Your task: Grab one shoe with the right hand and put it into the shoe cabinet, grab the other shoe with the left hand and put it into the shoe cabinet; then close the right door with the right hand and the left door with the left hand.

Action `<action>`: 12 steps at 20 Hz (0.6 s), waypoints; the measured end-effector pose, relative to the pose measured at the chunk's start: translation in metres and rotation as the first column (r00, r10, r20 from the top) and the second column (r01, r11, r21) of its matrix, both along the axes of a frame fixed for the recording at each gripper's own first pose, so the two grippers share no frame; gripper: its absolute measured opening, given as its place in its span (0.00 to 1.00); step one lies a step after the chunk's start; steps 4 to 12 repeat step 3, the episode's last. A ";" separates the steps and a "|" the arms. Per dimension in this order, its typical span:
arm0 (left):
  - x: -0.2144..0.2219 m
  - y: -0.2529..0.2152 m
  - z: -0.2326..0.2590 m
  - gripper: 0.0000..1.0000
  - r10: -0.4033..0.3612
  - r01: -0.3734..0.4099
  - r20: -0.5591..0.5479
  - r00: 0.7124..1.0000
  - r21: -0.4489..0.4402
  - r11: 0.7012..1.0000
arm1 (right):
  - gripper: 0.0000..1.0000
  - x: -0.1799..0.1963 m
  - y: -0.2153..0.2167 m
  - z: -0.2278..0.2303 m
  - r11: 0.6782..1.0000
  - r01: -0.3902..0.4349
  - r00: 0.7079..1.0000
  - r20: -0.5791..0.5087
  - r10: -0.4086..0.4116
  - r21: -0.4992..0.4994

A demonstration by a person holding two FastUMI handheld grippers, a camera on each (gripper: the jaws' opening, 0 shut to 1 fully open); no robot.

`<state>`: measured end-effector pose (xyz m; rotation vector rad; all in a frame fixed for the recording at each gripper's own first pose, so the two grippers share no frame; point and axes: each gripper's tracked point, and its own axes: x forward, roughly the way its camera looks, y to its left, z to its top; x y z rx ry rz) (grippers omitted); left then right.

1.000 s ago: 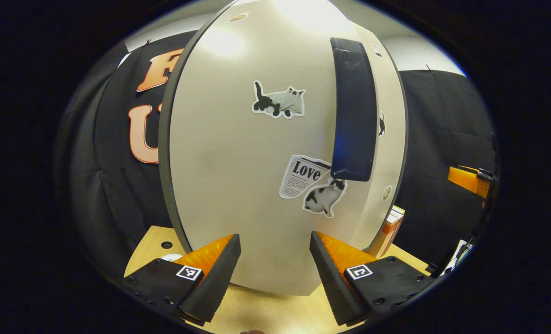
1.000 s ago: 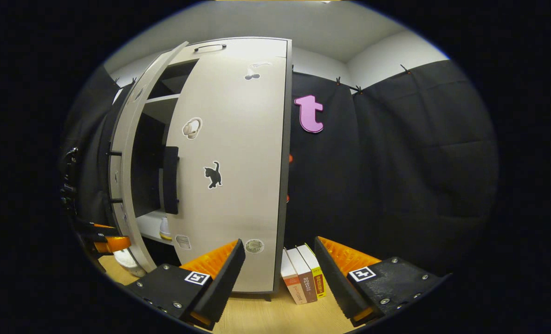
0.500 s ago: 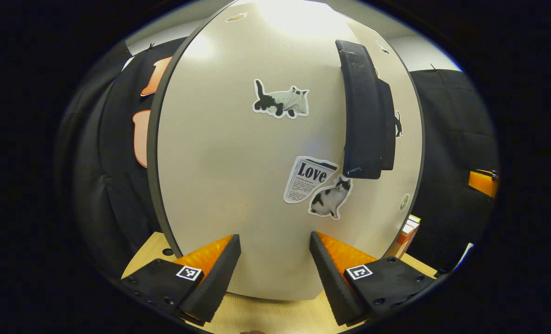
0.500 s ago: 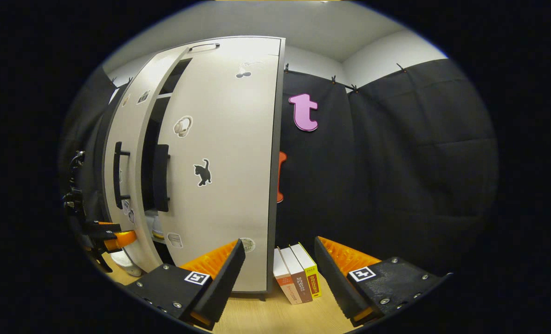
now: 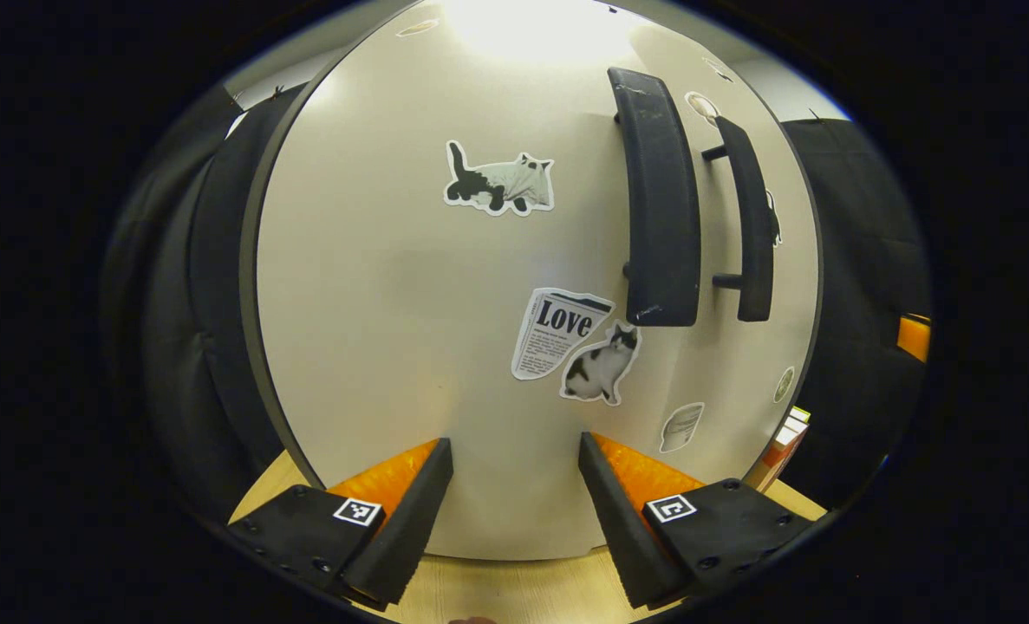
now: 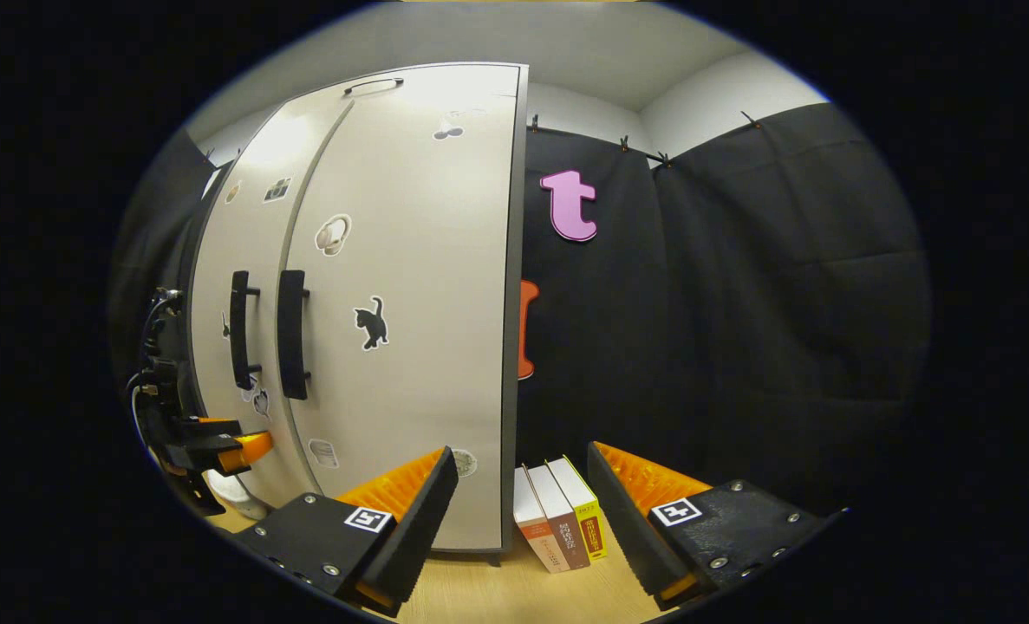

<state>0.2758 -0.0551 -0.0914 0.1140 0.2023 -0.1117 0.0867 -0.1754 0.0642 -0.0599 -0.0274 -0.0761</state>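
1. Now the left door (image 5: 410,286) is pushed shut; a moment ago it stood ajar and dark shelves showed in the gap.
2. Both doors of the shoe cabinet (image 6: 410,113) sit flat side by side, and their two black handles (image 6: 292,334) are close together.
3. Shoes cannot be seen with the doors shut.
4. One sticker (image 5: 559,333) on the left door looks like a bit of newspaper with the word "Love" in big black letters. Cat stickers (image 5: 498,183) sit near it.
5. The right door (image 6: 419,286) has a small black cat sticker (image 6: 372,322).
6. Three books (image 6: 562,520) stand on the bench (image 6: 514,594) just beside the cabinet. Their writing is too small to read.
7. The left gripper (image 5: 514,507) is right at the left door, its fingers apart and holding nothing.
8. The right gripper (image 6: 521,516) is near the cabinet's right side, fingers apart and empty too.
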 end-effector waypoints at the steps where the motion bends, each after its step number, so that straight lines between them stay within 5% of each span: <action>1: -0.001 -0.001 0.001 0.95 0.002 -0.002 -0.014 1.000 0.000 1.000 | 0.93 0.002 -0.001 0.002 1.000 -0.003 1.000 -0.004 0.003 0.001; 12: -0.010 -0.001 0.014 0.95 -0.004 0.003 -0.015 1.000 -0.011 1.000 | 0.93 0.004 -0.002 0.008 1.000 -0.010 1.000 -0.005 0.010 0.006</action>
